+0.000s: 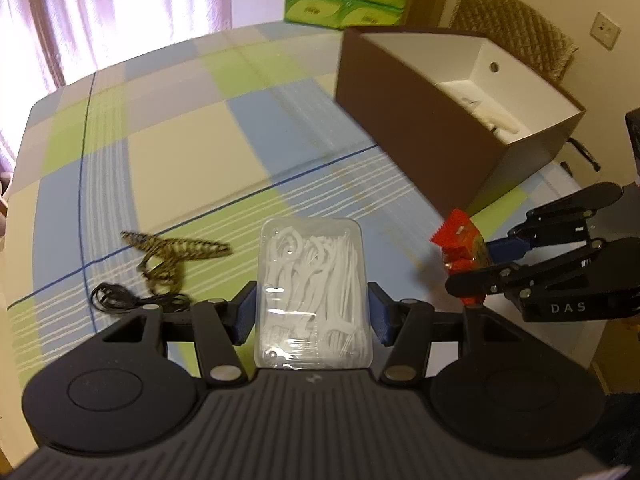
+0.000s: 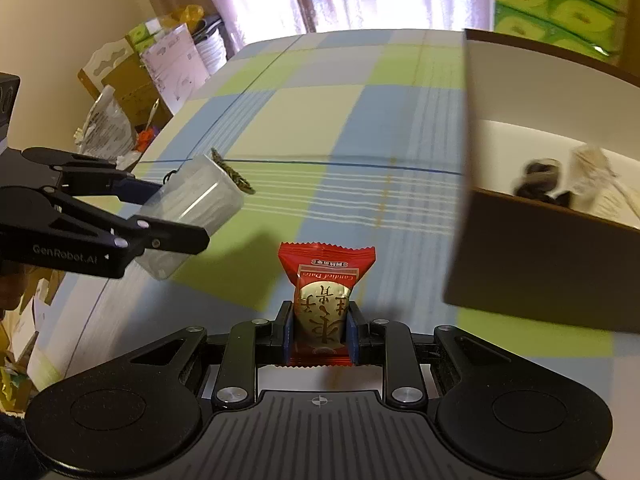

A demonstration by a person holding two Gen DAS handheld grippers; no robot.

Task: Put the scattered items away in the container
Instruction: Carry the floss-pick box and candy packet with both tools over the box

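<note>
The floss box (image 1: 314, 294) sits clamped between the left gripper (image 1: 313, 312) pads, gripped across its narrow sides so the long clear body sticks forward along the fingers; that leaves the far end free to go over a rim first. It looks lifted clear of the tablecloth (image 1: 180, 152), judging from the right wrist view, where it hangs in the air with a shadow below.

The red packet (image 2: 324, 300) stands upright between the right gripper (image 2: 322, 334) pads, pinched low on its body with the crimped top pointing ahead. A thin flat packet is easiest held by its faces like this, and it can simply drop when the jaws part.

The brown container (image 1: 440, 120) lies ahead and to the right of the left gripper, and just ahead-right of the right one, its near wall close to the packet. Its white inside already holds some things, blurred here. Both loads seem to be on their way to it.

Left of the left gripper, on the cloth, lie a striped hair clip (image 1: 176, 254) and a black cord (image 1: 132, 300), touching or nearly so. They probably come next.
</note>
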